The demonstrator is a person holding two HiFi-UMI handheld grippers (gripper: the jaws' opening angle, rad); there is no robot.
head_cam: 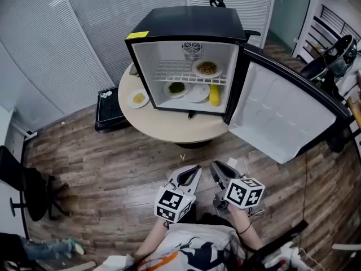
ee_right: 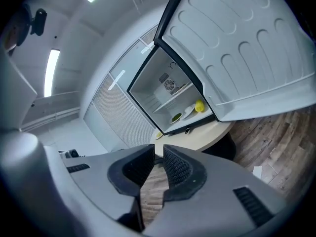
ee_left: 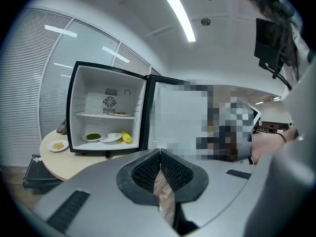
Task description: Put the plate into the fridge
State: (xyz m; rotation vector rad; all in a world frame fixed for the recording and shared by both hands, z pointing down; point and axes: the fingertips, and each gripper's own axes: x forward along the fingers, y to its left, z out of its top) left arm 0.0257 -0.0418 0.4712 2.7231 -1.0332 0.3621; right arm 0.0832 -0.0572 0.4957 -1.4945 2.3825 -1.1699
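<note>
The black mini fridge (head_cam: 186, 24) stands open on a round beige table (head_cam: 169, 127), its door (head_cam: 282, 117) swung out to the right. On the table, left of the fridge, lies a small white plate of yellow food (head_cam: 138, 99), which the left gripper view also shows (ee_left: 58, 145). Inside are a plate of food on the upper shelf (head_cam: 207, 68), a plate of greens (head_cam: 176, 87), a white plate (head_cam: 198, 92) and a yellow item (head_cam: 214, 95). Both grippers are held low, far from the table. The left gripper (head_cam: 192, 171) (ee_left: 159, 153) is shut and empty. The right gripper (head_cam: 220, 168) (ee_right: 158, 148) shows a narrow gap, holding nothing.
Wooden floor lies between me and the table. A black crate (head_cam: 110, 109) sits on the floor left of the table. A dark office chair (head_cam: 28, 191) stands at the far left, and dark equipment (head_cam: 333, 58) at the right behind the door.
</note>
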